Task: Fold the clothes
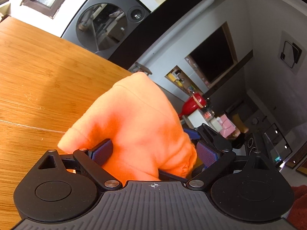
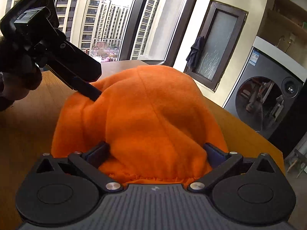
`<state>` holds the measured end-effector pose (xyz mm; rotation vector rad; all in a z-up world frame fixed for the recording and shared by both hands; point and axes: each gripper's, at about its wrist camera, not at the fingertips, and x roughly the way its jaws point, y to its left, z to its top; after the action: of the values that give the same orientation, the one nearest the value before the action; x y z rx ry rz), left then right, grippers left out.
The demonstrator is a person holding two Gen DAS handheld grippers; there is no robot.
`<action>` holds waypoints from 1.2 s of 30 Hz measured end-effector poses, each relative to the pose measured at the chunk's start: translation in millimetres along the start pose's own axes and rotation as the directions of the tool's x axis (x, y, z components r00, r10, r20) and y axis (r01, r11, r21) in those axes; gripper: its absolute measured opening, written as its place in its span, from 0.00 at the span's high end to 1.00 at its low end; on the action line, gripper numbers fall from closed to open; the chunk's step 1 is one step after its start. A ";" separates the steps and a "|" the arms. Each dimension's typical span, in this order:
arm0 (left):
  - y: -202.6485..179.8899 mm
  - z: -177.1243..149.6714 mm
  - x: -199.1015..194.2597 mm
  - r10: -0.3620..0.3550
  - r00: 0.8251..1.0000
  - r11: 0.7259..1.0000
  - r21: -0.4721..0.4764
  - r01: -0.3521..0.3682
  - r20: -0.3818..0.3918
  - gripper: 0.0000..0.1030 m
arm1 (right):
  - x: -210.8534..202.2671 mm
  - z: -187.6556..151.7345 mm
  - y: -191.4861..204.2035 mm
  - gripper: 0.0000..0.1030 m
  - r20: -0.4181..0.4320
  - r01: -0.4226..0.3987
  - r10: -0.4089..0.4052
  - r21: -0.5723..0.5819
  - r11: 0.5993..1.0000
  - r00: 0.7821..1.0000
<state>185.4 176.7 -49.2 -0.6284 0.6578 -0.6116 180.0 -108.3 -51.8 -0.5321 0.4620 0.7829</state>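
An orange fleece garment [image 1: 134, 126] is bunched between the blue pads of my left gripper [image 1: 153, 153], whose jaws stand fairly wide with the cloth filling the gap. In the right wrist view the same garment [image 2: 149, 115] mounds up over the wooden table [image 2: 28, 126] and fills the space between the pads of my right gripper [image 2: 155, 153], jaws also wide apart. The left gripper [image 2: 90, 92] shows at upper left, its fingers pushed into the garment's far edge. The garment's shape and edges are mostly hidden by folds.
The wooden table [image 1: 48, 72] extends left; its edge runs near the garment. A grey washing machine [image 1: 107, 25] stands beyond the table, also in the right wrist view [image 2: 268, 103]. Large windows [image 2: 107, 19] lie behind. A dark red cloth [image 1: 299, 207] is at the lower right.
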 end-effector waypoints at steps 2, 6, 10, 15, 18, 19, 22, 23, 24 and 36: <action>-1.1 -1.9 0.0 0.002 1.000 1.000 0.003 -0.002 0.001 0.05 | -5.7 9.7 -5.5 0.00 -0.018 -0.029 0.029 -0.002 1.000 0.999; -3.4 -5.6 0.0 0.005 1.000 1.000 0.010 -0.005 0.003 0.05 | -30.3 33.9 -33.7 0.00 0.029 -0.125 0.123 0.062 0.990 0.992; -6.1 -9.3 -0.1 0.010 1.000 1.000 0.017 -0.010 0.006 0.05 | -38.8 56.7 -83.3 0.00 0.132 -0.091 0.060 0.242 0.966 0.989; -9.2 -15.5 -3.4 0.024 1.000 0.999 0.027 -0.024 0.012 0.05 | 40.7 56.6 -124.1 0.00 -0.084 0.019 0.019 0.426 0.905 0.996; -7.0 -18.0 -5.6 0.025 1.000 1.000 0.018 -0.025 0.015 0.05 | 72.1 34.9 -128.2 0.00 -0.173 0.039 0.053 0.488 0.872 0.983; -6.0 -18.4 -6.0 0.020 1.000 1.000 0.012 -0.020 0.015 0.05 | 71.2 30.9 -133.5 0.00 -0.161 0.022 0.074 0.525 0.851 0.984; -4.3 -19.7 -6.7 0.008 1.000 1.000 0.000 -0.008 0.017 0.05 | 52.0 27.7 -137.5 0.00 -0.114 0.019 0.049 0.526 0.850 0.992; -4.2 -20.2 -6.7 0.006 1.000 1.000 -0.001 -0.006 0.018 0.05 | 40.7 27.5 -135.3 0.00 -0.090 0.026 0.023 0.500 0.865 0.996; -4.1 -20.6 -6.7 0.003 1.000 1.000 -0.002 -0.003 0.020 0.05 | 24.5 24.9 -130.1 0.00 -0.054 0.026 -0.001 0.460 0.888 0.999; -44.3 -12.1 -25.5 0.056 0.995 0.993 0.099 -0.064 0.078 0.05 | 19.0 2.8 -86.6 0.00 -0.076 0.162 -0.148 0.240 0.957 0.986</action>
<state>146.9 161.3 -17.0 -0.5324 0.5694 -0.5594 258.1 -147.7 -36.8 -0.3556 0.5544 0.5510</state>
